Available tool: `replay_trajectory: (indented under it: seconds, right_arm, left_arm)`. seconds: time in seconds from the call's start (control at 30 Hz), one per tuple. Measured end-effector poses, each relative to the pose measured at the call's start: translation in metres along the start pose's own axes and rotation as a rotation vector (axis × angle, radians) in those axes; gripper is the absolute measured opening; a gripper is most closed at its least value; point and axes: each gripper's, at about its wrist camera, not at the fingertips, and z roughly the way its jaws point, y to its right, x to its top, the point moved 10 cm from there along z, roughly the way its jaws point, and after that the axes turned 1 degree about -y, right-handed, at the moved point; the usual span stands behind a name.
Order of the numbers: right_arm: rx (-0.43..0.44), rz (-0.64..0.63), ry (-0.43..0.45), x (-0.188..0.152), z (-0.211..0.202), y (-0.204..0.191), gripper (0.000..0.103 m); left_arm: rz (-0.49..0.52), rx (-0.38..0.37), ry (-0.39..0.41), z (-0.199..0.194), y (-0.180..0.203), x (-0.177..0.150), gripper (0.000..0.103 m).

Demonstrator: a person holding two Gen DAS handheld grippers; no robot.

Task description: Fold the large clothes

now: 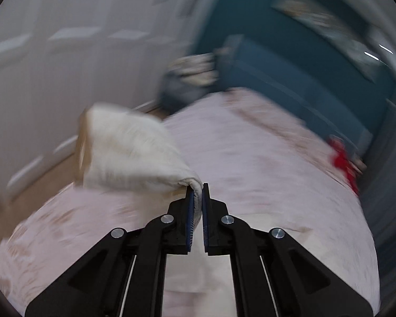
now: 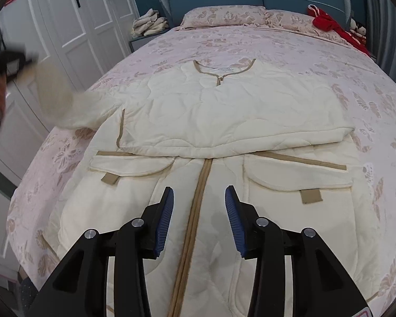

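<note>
Left gripper [image 1: 197,189] clamped on cream sleeve [image 1: 134,148]; right gripper [image 2: 199,194] agape over jacket [image 2: 224,111]

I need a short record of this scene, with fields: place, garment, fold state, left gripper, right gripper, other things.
place: bed with pink leaf-pattern cover
garment: cream quilted coat with tan trim, front up
fold state: right sleeve folded across the chest; left sleeve lifted off the bed
left gripper: shut on the sleeve end
right gripper: open, empty, above the coat's zip
other things: red garment by the pillows; pile of pale clothes on the nightstand
</note>
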Motion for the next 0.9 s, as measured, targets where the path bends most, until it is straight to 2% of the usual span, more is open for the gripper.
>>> replay_trajectory:
  seconds: [0.07, 0.1, 0.17, 0.23, 0.3, 0.33, 0.37, 0.47, 0.53, 0.67, 0.8, 0.9]
  right_arm:
    - [0.004, 0.028, 0.004, -0.001, -0.003, 0.008, 0.041]
    - [-0.001, 0.042, 0.008, -0.001, -0.005, 0.015, 0.042]
    - [-0.007, 0.065, 0.014, -0.003, -0.009, 0.028, 0.043]
    - [-0.021, 0.092, 0.020, -0.005, -0.015, 0.046, 0.047]
    - [-0.039, 0.114, 0.022, -0.008, -0.018, 0.065, 0.048]
    - [-0.051, 0.129, 0.019, -0.011, -0.020, 0.078, 0.049]
    - [-0.060, 0.138, 0.015, -0.014, -0.020, 0.086, 0.051]
    - [-0.080, 0.170, 0.008, -0.020, -0.022, 0.112, 0.054]
    - [-0.087, 0.188, 0.016, -0.017, -0.023, 0.126, 0.058]
    - [-0.061, 0.248, 0.055, 0.010, -0.019, 0.150, 0.061]
    - [-0.007, 0.294, 0.093, 0.058, 0.002, 0.162, 0.064]
    - [0.006, 0.326, 0.098, 0.086, 0.025, 0.167, 0.064]
  left_arm:
    - [0.107, -0.118, -0.009, -0.011, 0.092, -0.008, 0.004]
    - [0.135, -0.158, -0.023, -0.011, 0.121, -0.017, 0.004]
    - [0.222, -0.239, -0.091, -0.004, 0.193, -0.057, 0.005]
    - [0.287, -0.257, -0.158, 0.010, 0.236, -0.104, 0.009]
    - [0.312, -0.257, -0.253, 0.030, 0.260, -0.159, 0.025]
    - [0.306, -0.252, -0.312, 0.041, 0.267, -0.192, 0.054]
    - [0.292, -0.242, -0.354, 0.049, 0.269, -0.221, 0.068]
    - [0.274, -0.225, -0.396, 0.057, 0.262, -0.268, 0.067]
    - [0.210, -0.243, -0.429, 0.057, 0.244, -0.274, 0.067]
    - [0.007, -0.237, -0.436, 0.066, 0.182, -0.253, 0.067]
    - [-0.163, -0.129, -0.415, 0.080, 0.099, -0.222, 0.067]
    - [-0.275, -0.065, -0.429, 0.099, 0.049, -0.218, 0.067]
